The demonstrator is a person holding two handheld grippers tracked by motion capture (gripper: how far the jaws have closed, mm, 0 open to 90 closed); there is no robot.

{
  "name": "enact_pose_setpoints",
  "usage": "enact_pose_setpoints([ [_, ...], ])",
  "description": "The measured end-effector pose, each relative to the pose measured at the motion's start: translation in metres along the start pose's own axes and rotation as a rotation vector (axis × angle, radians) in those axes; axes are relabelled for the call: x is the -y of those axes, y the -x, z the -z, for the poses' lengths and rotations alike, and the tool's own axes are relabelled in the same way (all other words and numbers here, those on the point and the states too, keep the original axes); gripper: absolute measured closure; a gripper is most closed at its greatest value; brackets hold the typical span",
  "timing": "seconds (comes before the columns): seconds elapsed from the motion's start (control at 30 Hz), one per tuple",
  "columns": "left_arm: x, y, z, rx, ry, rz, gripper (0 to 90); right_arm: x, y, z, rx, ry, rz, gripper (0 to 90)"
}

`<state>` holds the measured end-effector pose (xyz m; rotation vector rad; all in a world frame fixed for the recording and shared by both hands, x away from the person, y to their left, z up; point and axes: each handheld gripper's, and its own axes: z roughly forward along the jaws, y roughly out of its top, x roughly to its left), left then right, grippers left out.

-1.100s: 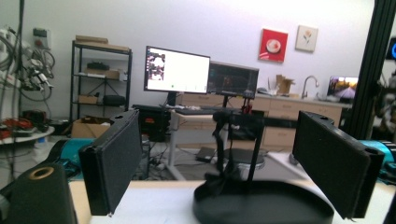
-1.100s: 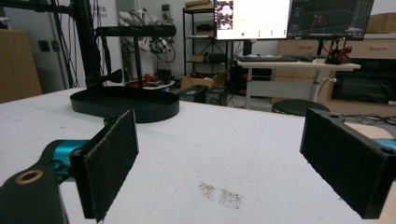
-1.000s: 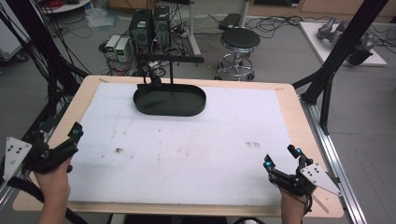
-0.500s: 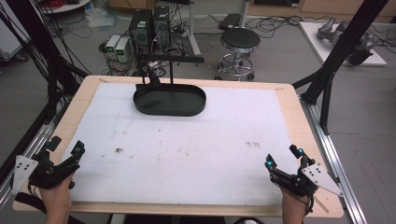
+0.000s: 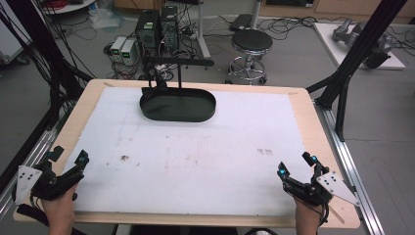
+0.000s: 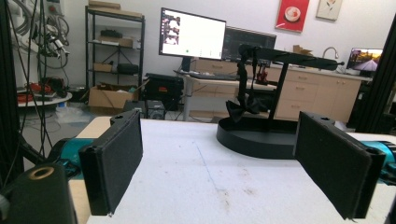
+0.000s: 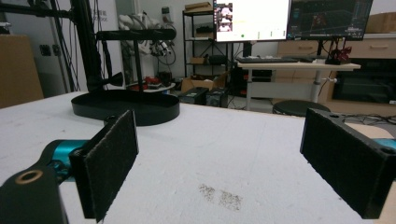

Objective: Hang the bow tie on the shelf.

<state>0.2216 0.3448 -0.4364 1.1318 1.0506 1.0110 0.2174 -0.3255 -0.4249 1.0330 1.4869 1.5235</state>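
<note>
Two hand-held grippers sit low at the near corners of a white-topped table (image 5: 205, 161), one at each side, both with jaws spread wide and nothing between them. At the near left corner, the left gripper (image 5: 68, 159) is held in the person's left hand (image 5: 58, 208), its jaws pointing up the table and slightly inward. At the near right corner, the right gripper (image 5: 296, 165) is held in the right hand (image 5: 308, 215), also pointing toward the far side.

Nearest thing ahead of them — though well apart from both — is a black oval tray (image 5: 177, 105) standing near the far edge, left of centre. A black stand with a post and a horizontal bar (image 5: 178, 61) rises from the tray, and a small dark bow-shaped item (image 6: 245, 107) hangs by the post just above the tray floor.

Seen along the left gripper's own jaws, the tray lies ahead and to the right. A faint dark smudge (image 7: 219, 196) marks the white surface between the right gripper's jaws.
</note>
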Motion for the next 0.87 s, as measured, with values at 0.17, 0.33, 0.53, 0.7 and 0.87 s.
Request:
enact_pose_setpoints([
  [0.17,-0.0004,0.0014,0.0003,-0.001,-0.003,-0.012,16.2,-0.0013,-0.0001,0.0012,-0.002,0.008,-0.004,10.5],
  [0.33,-0.0024,0.0026,0.001,0.001,0.004,-0.021,16.2,-0.0016,-0.0007,0.0007,-0.006,0.01,0.0,10.5],
  [0.53,-0.0012,0.002,0.0001,0.0,-0.005,-0.017,16.2,-0.0017,-0.0016,0.0004,-0.003,0.002,0.006,10.5],
  [0.7,-0.001,0.0025,-0.0011,0.005,-0.012,-0.017,15.3,-0.0014,-0.0014,0.0006,0.0,-0.001,-0.001,10.5],
  [0.87,-0.0017,0.003,-0.0024,0.007,-0.024,-0.019,14.0,-0.0014,-0.0014,-0.0003,0.005,-0.013,0.01,10.5],
])
